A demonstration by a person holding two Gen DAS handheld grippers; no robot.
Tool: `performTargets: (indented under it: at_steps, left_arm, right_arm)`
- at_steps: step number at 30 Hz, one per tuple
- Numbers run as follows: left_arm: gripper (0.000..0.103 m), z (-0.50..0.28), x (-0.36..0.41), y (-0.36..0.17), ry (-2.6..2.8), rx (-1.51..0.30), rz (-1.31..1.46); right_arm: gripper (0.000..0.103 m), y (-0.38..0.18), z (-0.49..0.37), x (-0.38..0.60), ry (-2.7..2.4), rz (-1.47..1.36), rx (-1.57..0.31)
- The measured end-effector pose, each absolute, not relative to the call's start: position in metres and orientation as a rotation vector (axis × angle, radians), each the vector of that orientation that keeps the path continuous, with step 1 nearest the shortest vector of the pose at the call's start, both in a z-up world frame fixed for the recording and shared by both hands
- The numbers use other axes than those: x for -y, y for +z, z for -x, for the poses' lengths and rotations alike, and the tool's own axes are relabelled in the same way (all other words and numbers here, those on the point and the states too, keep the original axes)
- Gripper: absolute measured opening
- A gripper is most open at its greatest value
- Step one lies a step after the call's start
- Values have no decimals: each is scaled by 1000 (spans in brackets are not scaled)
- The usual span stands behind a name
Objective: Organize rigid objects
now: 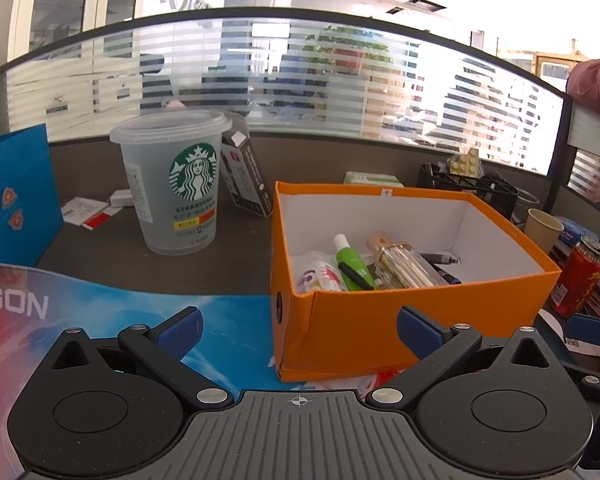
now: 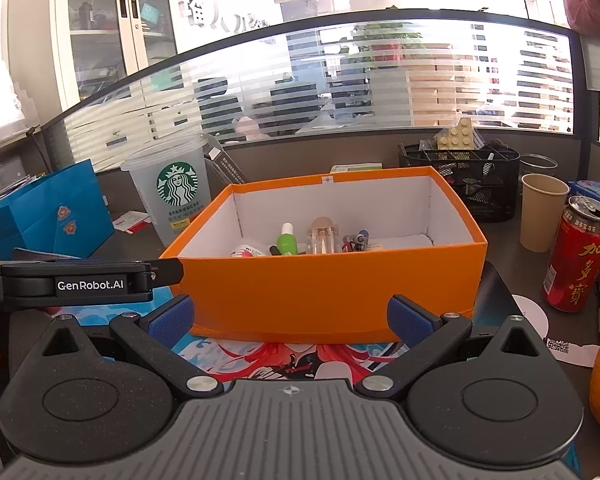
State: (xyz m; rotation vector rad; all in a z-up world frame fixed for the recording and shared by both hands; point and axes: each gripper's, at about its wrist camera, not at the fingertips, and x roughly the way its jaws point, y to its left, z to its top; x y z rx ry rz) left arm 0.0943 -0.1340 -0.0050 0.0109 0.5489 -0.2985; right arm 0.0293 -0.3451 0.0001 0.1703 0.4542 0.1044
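1. On the desk, centre of both views, an orange box (image 2: pixel 328 292) is seen standing on a printed desk mat (image 2: pixel 284 356); its lid is off and its white inside is open to the top.
2. Left of the box a clear Starbucks cup (image 1: pixel 172 188) is noted, upright, well apart from the box wall. A red can (image 2: pixel 576 256) and a paper cup (image 2: pixel 542 212) stand to the right, near but not touching the box.
3. Inside the box, a clear bottle (image 1: pixel 400 264), a green tube (image 1: pixel 350 258), a printed white tube (image 1: pixel 320 276) and some dark pens (image 1: pixel 440 260) are seen lying crowded toward the near-left end; the far-right floor is bare.
4. Left gripper (image 1: pixel 298 332): fingers spread wide, nothing held, aimed at the near-left corner of the box. Right gripper (image 2: pixel 290 320): spread wide too, empty, facing the long near wall.
5. Judged step: a next loose item is to be chosen. The cup or can is best taken by the body, low of the rim, with the jaws squared across it.
6. Placement is best made in the bare right end, lowered clear of the wall, so that the lying bottles are not knocked.
7. The open can should be kept upright; whether it holds liquid cannot be told.
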Motion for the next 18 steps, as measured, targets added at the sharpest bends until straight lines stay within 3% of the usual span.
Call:
performTargets:
  at_steps: [18]
  left_arm:
    - [103,-79,135,-5,-264,-488,-29]
  right_arm:
    - [103,-2,-32,352,88,-157,-460]
